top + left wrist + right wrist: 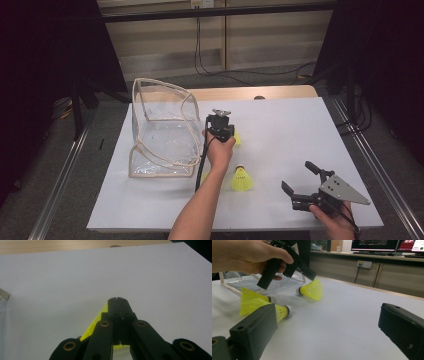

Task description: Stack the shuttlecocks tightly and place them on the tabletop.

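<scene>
Overhead and gripper views of a shuttlecock-bagging step. The left hand-held gripper [226,134] has its jaws closed on the skirt edge of a yellow shuttlecock [310,290], which in the right gripper view hangs from the jaw tips just above the white tabletop [290,135], cork end toward the clear bag [160,130]. In the left gripper view the jaw tips meet with a sliver of yellow skirt showing beside and beneath them. The bag stands just left of this gripper, its stiff cream-trimmed mouth tilted up and open toward it. Two more shuttlecocks lie on the tabletop: the near shuttlecock [241,179] beside the person's left forearm, and, in the right gripper view, a second shuttlecock [253,297] close behind it. The right hand-held gripper [298,178] rests at the near right of the tabletop, jaws apart and empty, well clear of the bag.

To do the step well, the likely requirements are: keep the pinch light, since the mesh skirt probably deforms easily; carry the shuttlecock level over the bag's rim rather than dragging it across, because the thin wall may fold; lead with the cork so the weight drops first; release only once the skirt is past the trim. The idle right hand-held gripper could steady the rim if the bag tips.
</scene>
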Demonstrator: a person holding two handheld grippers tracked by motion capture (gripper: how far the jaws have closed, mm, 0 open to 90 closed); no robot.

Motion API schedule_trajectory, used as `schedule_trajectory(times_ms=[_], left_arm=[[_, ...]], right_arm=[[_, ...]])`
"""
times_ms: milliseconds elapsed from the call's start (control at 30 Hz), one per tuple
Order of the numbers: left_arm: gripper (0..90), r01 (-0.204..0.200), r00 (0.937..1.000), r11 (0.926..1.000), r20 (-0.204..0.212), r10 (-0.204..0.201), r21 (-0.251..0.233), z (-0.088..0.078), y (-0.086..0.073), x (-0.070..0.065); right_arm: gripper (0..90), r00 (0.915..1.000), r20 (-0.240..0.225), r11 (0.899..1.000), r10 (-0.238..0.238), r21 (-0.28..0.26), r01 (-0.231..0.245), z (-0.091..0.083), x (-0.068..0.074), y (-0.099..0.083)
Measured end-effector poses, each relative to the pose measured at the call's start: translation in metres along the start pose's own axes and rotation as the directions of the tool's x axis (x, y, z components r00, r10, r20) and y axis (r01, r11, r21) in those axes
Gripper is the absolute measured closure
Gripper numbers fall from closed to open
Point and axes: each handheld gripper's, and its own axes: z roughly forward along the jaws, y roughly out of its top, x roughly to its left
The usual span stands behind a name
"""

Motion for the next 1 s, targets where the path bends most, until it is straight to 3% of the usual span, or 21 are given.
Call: schedule_trajectory(times_ms=[700,1000], left_arm=[[90.0,0.011,0.9999,0.9999,0.008,-0.011,-0.009,-0.0052,-0.0033,-0.0008],[90.0,0.016,0.9998,0.9994,0.010,-0.015,-0.032,-0.0039,0.0054,-0.0011]], right_arm=[[1.4,1.0000,-0.001,1.000,-0.004,0.004,0.004,-0.0002,0.0008,0.0002],[1.4,1.0000,-0.001,1.000,-0.004,-0.002,0.004,-0.0005,0.0004,0.0005]])
